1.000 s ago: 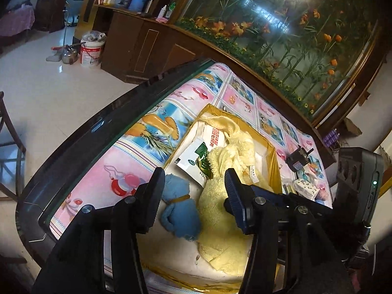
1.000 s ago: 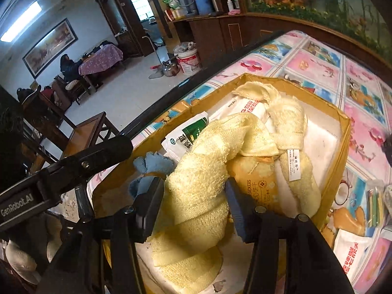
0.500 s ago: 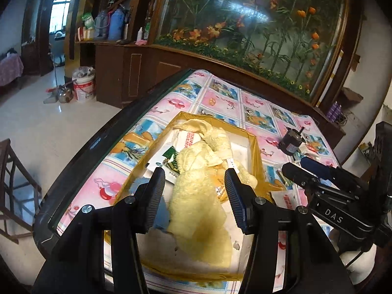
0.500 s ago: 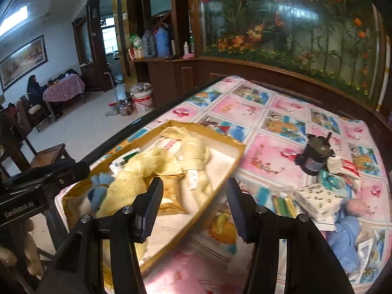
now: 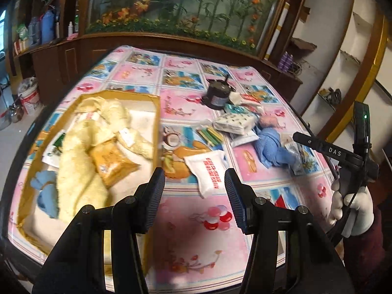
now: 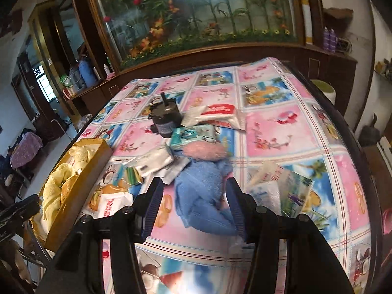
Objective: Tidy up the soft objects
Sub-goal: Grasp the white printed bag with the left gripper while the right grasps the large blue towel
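A shallow yellow box at the table's left holds a yellow towel, a small blue plush, an orange packet and a white-green packet. A blue cloth doll with a pink head lies on the table; it also shows in the left wrist view. My left gripper is open and empty, above the table near a white packet with red print. My right gripper is open and empty, its fingers on either side of the blue doll, just above it.
A black cylindrical motor, white and teal packets, coloured sticks and a plastic bag lie around the doll. A dark wooden cabinet with a flower panel stands behind the table. The box also shows in the right wrist view.
Both grippers have pulled back from the yellow box and swung right. The yellow towel lies released in the box. The right gripper now hangs over the blue doll.
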The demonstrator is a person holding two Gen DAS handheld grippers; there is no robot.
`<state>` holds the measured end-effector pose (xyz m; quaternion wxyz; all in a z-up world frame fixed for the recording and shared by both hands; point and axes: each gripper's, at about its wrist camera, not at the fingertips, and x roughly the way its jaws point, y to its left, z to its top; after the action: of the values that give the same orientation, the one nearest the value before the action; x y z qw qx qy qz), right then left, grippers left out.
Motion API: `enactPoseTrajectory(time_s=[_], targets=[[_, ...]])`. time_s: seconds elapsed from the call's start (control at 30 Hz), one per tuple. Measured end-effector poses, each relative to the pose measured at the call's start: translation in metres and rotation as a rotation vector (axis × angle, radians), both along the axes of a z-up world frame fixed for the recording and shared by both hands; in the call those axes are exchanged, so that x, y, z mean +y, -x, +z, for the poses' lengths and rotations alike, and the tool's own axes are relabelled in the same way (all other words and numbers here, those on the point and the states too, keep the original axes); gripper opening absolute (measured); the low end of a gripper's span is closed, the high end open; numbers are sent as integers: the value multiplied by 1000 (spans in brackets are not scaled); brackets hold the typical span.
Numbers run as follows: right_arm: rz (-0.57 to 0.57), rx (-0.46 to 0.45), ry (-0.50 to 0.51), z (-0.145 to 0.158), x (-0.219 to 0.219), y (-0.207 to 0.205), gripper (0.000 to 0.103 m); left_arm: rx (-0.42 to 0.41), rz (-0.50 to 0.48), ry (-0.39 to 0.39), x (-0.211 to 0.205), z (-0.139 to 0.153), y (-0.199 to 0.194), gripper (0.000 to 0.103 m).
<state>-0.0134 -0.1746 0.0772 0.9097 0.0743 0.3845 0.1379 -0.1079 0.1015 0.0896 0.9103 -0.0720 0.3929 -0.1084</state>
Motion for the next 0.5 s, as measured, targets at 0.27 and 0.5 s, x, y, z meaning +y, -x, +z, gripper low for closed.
enactPoseTrajectory(time_s=[0.27,0.5], targets=[[15,82,-67,-25,-12,-3,53,151,-27,-67,-46,-44,-52,51],[38,92,-74,-26,-19,-7,53,181,-22,-130,-61,-71,-80,63]])
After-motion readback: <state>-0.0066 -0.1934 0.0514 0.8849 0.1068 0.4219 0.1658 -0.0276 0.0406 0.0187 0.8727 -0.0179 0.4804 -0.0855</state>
